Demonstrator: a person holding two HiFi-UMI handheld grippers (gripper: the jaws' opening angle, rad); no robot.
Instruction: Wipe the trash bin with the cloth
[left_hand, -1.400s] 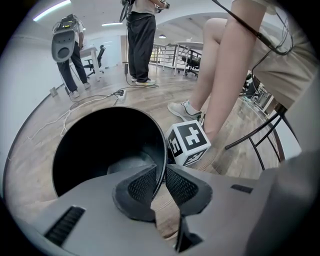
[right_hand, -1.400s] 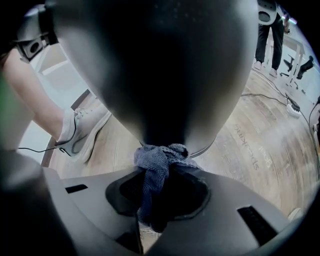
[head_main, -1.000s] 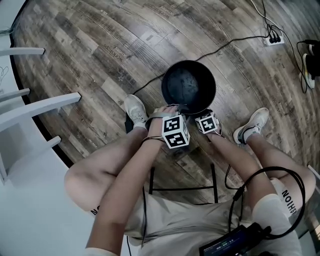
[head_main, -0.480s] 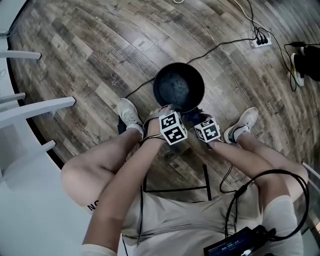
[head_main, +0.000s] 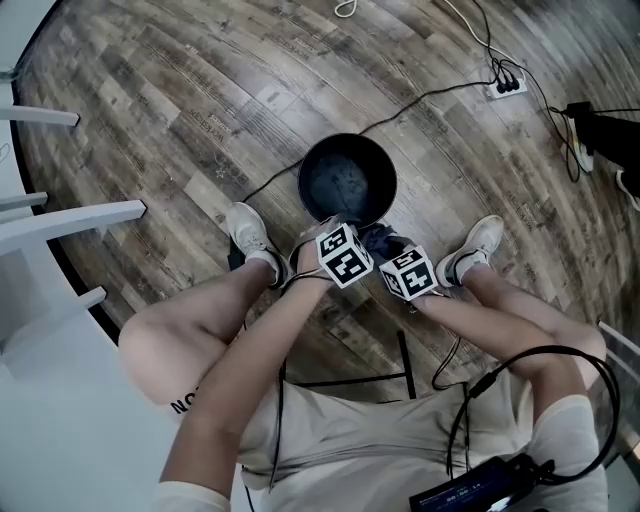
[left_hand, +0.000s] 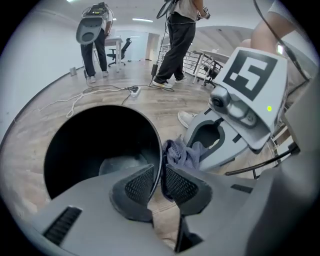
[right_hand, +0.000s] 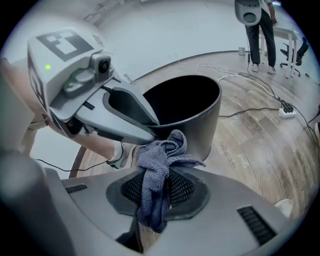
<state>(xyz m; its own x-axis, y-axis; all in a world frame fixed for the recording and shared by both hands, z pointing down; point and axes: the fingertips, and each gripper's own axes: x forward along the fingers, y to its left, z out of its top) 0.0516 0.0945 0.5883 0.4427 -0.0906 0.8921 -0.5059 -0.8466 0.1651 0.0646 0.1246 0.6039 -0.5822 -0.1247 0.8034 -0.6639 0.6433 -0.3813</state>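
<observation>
Gripping the cloth, right fingers have swept up the bin's wall, likely finishing a wipe; left fingers clamp its rim.

Bright, even indoor light fills all three views, coming from ceiling strip lights seen in the left gripper view, and shadows on the wooden floor are soft. Both gripper views bulge like a fisheye, with black corners and slight softness close to the lens. The inside of the trash bin stays dark.
</observation>
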